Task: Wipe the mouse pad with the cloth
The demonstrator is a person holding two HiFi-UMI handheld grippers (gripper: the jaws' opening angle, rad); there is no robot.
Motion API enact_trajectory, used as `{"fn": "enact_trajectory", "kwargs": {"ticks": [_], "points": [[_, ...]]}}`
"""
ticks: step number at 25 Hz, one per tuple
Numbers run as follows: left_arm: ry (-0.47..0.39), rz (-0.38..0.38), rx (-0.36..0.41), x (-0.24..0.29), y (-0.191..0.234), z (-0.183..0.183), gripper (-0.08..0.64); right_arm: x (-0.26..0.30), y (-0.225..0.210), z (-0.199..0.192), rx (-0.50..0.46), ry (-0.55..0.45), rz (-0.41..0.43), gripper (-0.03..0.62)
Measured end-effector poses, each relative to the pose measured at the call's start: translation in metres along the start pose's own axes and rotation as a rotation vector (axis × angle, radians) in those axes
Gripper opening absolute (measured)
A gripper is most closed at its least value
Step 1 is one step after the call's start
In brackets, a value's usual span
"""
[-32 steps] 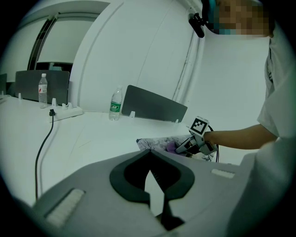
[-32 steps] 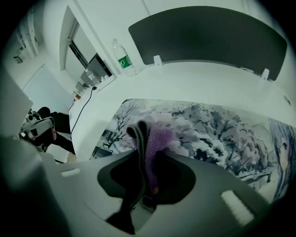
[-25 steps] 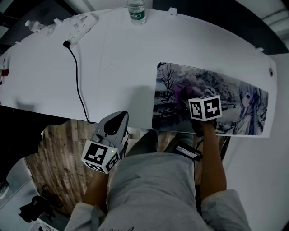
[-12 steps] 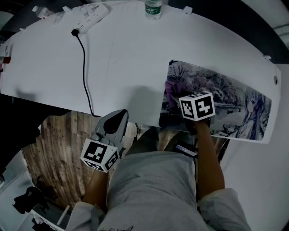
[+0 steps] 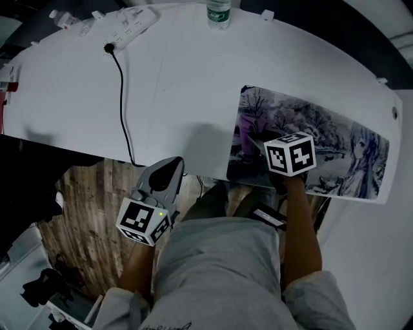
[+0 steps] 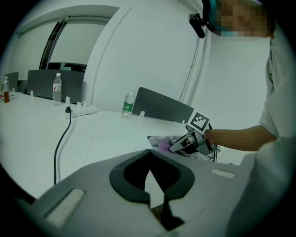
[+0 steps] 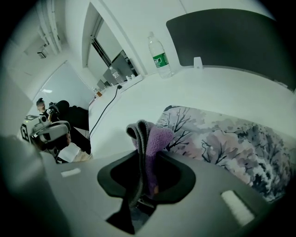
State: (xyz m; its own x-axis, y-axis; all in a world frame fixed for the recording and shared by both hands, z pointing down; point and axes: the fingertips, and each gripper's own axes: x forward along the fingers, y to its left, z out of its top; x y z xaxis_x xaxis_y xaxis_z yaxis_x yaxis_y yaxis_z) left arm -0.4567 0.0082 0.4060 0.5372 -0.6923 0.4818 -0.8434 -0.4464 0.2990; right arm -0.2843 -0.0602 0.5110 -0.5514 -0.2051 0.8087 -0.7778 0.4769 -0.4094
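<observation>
Our right gripper (image 7: pixel 143 155) has slid slightly toward 3 o'clock, clenching the cloth (image 7: pixel 156 136) on the mouse pad's (image 5: pixel 335 138) 9 o'clock end — most looks unwiped. Left gripper (image 6: pixel 151 168) idles closed, empty.

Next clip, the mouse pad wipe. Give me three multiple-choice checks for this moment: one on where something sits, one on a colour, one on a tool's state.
1. Where on the table does the water bottle stand?
A) near edge
B) middle
C) far edge

2. What colour is the fleecy side of the cloth?
A) purple
B) yellow
C) red

3. How is the right tool?
A) open, empty
B) shut on the cloth
C) open around the water bottle

Answers:
1 C: the head view shows it at the edge farthest from the person.
2 A: the right gripper view shows purple pile beside a grey fold.
3 B: the cloth stands pinched between its jaws in that view.
</observation>
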Motion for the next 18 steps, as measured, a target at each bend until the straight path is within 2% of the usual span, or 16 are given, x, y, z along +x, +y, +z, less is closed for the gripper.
{"fn": "enact_trajectory", "kwargs": {"ticks": [4, 8, 14, 18], "points": [[0.01, -0.045, 0.035, 0.019, -0.016, 0.003, 0.015, -0.025, -0.005, -0.009, -0.011, -0.051, 0.009, 0.1], [0.023, -0.125, 0.074, 0.047, -0.052, 0.008, 0.015, -0.064, -0.026, -0.031, 0.034, -0.109, -0.006, 0.099], [0.039, -0.234, 0.132, 0.084, -0.109, 0.019, 0.015, -0.126, -0.068, -0.064, 0.089, -0.176, -0.067, 0.099], [0.056, -0.269, 0.165, 0.1, -0.139, 0.022, 0.015, -0.162, -0.101, -0.089, 0.136, -0.2, -0.099, 0.099]]}}
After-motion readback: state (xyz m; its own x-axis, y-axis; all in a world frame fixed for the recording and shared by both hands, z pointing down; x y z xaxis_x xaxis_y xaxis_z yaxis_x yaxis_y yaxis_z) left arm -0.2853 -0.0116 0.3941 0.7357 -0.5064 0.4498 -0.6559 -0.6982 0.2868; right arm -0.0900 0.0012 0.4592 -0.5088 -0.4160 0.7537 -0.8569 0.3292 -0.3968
